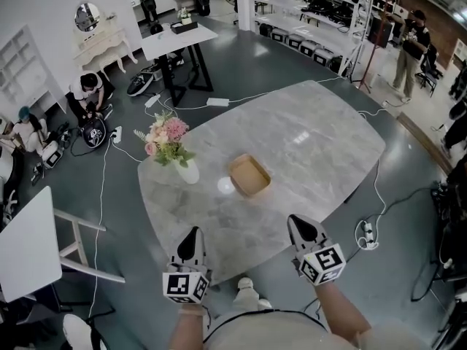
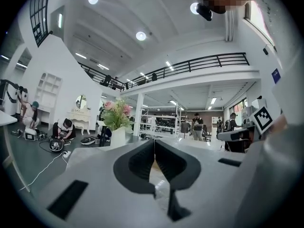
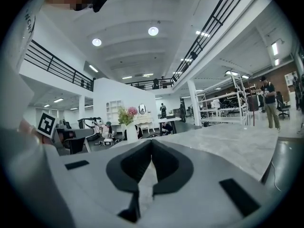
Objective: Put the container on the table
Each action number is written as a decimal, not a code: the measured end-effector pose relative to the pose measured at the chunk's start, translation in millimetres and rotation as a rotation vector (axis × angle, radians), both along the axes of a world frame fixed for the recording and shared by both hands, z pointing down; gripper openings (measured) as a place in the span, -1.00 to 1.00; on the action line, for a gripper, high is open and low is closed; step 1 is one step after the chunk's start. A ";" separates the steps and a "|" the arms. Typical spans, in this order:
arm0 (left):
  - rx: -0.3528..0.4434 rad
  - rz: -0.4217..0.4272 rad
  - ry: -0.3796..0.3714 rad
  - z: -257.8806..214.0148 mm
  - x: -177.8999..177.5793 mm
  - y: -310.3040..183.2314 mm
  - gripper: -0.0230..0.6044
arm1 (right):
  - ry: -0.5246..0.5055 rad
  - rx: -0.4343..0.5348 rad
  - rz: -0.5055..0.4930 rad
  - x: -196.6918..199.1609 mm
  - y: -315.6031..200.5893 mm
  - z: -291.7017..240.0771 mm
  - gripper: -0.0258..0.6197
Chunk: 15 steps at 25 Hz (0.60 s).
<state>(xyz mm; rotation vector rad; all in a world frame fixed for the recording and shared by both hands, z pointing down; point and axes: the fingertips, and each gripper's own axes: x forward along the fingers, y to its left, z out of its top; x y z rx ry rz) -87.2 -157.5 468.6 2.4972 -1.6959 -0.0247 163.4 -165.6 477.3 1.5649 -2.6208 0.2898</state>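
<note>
- Container (image 1: 250,176): shallow open tan box, sits flat on the grey marble surface (image 1: 328,133), roughly mid-surface.
- White vase (image 1: 187,170) w/ pink flowers (image 1: 169,133) stands upright on the same surface. It's near the container, to its left in the head view, not touching.
- Left gripper (image 1: 193,233): over the surface's near edge, well apart from the container. Its fingers (image 2: 137,164) are pressed together w/ nothing between.
- Right gripper (image 1: 297,222): also at the near edge, well apart from the container. Its fingers (image 3: 166,166) are closed tip to tip, empty.
- The 2 grippers are side by side, both pointing toward the far side.
- Around: dark floor (image 1: 241,71) w/ white cables (image 1: 102,195) and a power strip (image 1: 367,233) near the surface's right edge. A white table (image 1: 179,39) stands beyond, and a person (image 1: 89,93) crouches on the floor at left.
</note>
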 end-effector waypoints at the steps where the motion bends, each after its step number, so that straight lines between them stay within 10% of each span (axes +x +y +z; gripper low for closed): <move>1: 0.003 -0.002 -0.001 -2.0 0.3 2.1 -0.91 | 0.001 0.003 -0.002 0.0 1.8 -1.2 -0.90; 15: 0.015 -0.009 -0.012 -8.2 8.0 31.3 -0.91 | -0.011 0.036 -0.012 5.5 26.4 -11.8 -0.90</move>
